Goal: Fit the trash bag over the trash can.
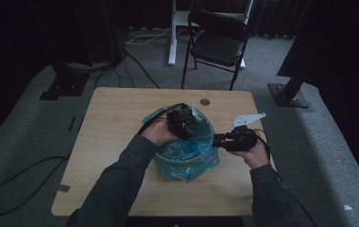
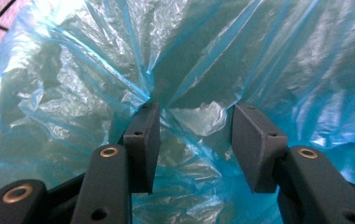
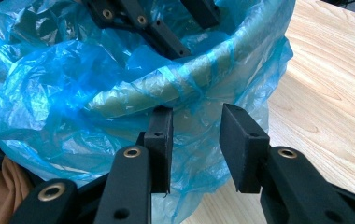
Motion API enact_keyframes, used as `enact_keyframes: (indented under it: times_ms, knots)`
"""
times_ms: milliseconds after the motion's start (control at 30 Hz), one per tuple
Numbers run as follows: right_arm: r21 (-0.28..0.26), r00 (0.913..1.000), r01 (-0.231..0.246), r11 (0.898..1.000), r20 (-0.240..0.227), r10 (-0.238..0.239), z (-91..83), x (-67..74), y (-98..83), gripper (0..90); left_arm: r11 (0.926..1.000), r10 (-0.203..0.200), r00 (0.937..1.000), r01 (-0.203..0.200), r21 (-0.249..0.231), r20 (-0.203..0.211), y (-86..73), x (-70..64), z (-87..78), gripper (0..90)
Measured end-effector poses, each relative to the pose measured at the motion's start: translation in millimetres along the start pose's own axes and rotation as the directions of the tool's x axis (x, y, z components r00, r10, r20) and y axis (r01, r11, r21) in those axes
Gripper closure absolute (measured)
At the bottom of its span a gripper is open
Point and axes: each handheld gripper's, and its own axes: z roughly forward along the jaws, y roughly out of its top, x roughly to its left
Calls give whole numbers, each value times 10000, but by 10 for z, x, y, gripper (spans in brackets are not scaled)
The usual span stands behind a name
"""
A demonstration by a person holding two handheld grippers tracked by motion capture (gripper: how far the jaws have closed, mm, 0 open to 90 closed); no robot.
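A round bin (image 1: pixel 201 138) lined with a thin blue plastic bag (image 1: pixel 187 163) stands in the middle of the wooden table (image 1: pixel 116 118). My left gripper (image 1: pixel 183 124) reaches down into the bin's mouth. In the left gripper view its jaws (image 2: pixel 194 140) stand apart, with crumpled blue bag film (image 2: pixel 189 60) close in front and a pleat running between them. My right gripper (image 1: pixel 217 140) sits at the bin's right side. Its jaws (image 3: pixel 194 140) are apart just below the bag-wrapped rim (image 3: pixel 166 91), with loose film hanging in front of them. The left gripper (image 3: pixel 157 28) appears above that rim.
A black folding chair (image 1: pixel 217 40) stands beyond the table's far edge, with a white desk leg (image 1: pixel 172 33) beside it. Cables (image 1: pixel 7 189) trail over the grey carpet at left. Dark stand bases (image 1: pixel 288 92) sit at both far corners. A round grommet (image 1: pixel 205 101) marks the tabletop.
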Motion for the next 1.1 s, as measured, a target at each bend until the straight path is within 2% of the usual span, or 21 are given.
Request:
enact_keyframes:
  times_ms: [200,367,400,500,533,567,600,633,700,733,900,967,1000,1100]
  knots:
    - [-17,10000,7,10000,4,-7,-2,0,0,643,9987,31,9998,-22,517,-186,67,9,80,527]
    - [-26,10000,7,10000,2,-7,-3,1,1,643,9974,-11,9997,28,725,-236,89,21,135,522]
    - [-20,10000,-14,10000,-10,14,-3,1,0,643,9969,-55,9991,88,785,-427,97,28,146,520]
    - [-29,10000,-5,10000,-2,5,-3,1,0,643,9968,-167,9980,214,766,-615,99,46,144,513]
    - [-27,10000,0,10000,4,0,-3,2,0,643,9967,-384,9952,446,677,-897,100,69,132,512]
    - [-27,10000,0,10000,4,0,-3,2,0,643,9967,-384,9952,446,677,-897,100,69,132,512]
    - [-39,10000,-5,10000,5,5,-4,2,0,643,9963,-577,9919,644,567,-1132,96,91,120,511]
    - [-39,10000,-5,10000,5,5,-4,2,0,643,9963,-577,9919,644,567,-1132,96,91,120,511]
    - [-48,10000,-1,10000,8,1,-4,3,0,643,9949,-777,9869,859,533,-1412,94,113,107,511]
    - [-57,10000,-2,10000,7,2,-5,3,-1,643,9941,-910,9857,985,464,-1418,91,128,96,513]
    - [-60,10000,2,10000,5,-2,-6,5,-1,643,9928,-879,9855,986,679,-1448,92,122,120,511]
    - [-57,10000,-6,10000,1,6,-8,8,-1,642,9938,-825,9874,917,635,-1353,91,113,115,511]
    - [-52,10000,-7,10000,-15,7,-9,10,-3,639,9950,-750,9915,814,572,-1062,88,95,105,511]
    - [-52,10000,5,10000,-28,-5,-9,8,-4,638,9962,-595,9944,647,586,-875,90,72,103,511]
